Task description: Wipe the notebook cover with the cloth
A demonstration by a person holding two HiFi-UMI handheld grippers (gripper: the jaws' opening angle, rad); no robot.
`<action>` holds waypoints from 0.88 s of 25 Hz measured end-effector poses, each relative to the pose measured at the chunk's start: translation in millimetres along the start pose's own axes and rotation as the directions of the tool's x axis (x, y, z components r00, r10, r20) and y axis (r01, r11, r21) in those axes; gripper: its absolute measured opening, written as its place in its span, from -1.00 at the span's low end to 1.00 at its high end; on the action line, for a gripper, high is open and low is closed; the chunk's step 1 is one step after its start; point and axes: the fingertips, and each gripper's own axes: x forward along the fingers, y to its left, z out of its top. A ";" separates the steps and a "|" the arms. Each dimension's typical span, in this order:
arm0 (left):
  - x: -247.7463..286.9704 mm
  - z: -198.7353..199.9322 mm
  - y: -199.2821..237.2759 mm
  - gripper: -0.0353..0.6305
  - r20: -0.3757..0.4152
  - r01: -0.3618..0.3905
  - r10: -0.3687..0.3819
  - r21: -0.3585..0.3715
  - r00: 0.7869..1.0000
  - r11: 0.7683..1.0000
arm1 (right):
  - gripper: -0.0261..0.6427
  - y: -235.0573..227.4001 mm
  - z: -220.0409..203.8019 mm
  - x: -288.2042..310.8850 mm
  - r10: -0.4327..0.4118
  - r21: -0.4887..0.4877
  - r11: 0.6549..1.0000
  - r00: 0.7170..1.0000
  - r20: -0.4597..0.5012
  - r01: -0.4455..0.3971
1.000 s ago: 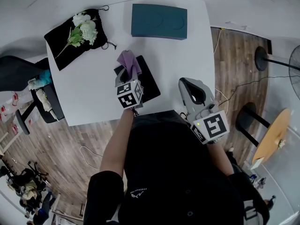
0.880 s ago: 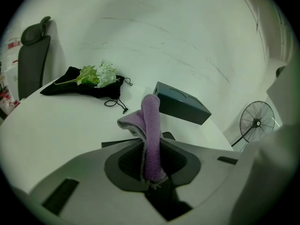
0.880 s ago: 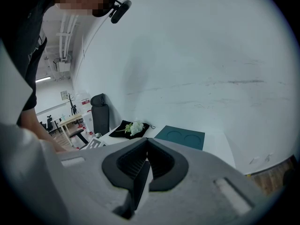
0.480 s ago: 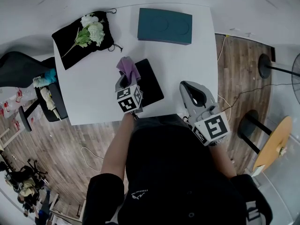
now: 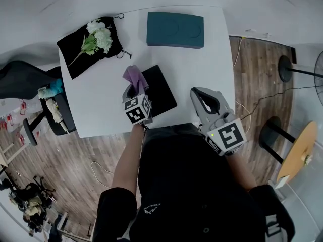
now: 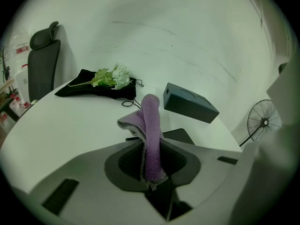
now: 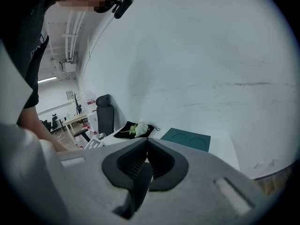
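The cloth [image 6: 151,125], judged soft and limp, is pinched by one end in the left tongs [image 6: 149,156] (right tongs [image 7: 146,146] closed, empty) near the notebook [image 5: 160,91].

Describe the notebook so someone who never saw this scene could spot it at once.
On the white table, look near the front edge, beside the left gripper holding the purple cloth. The notebook is the flat, plain black rectangle there, unlike the teal box at the far edge or the black bag bearing white flowers.
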 end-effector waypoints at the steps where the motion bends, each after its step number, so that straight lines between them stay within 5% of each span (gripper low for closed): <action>1: -0.8 -0.2 2.4 -0.67 0.000 -0.003 0.003 0.001 1.000 1.000 | -0.91 0.6 0.0 0.0 0.000 -0.001 1.000 1.000 0.002 0.000; 22: -13.3 -1.3 34.9 -0.67 0.003 -0.084 0.084 -0.010 0.996 0.996 | -0.91 1.4 -3.0 -7.7 0.012 0.002 1.000 1.000 0.014 -0.012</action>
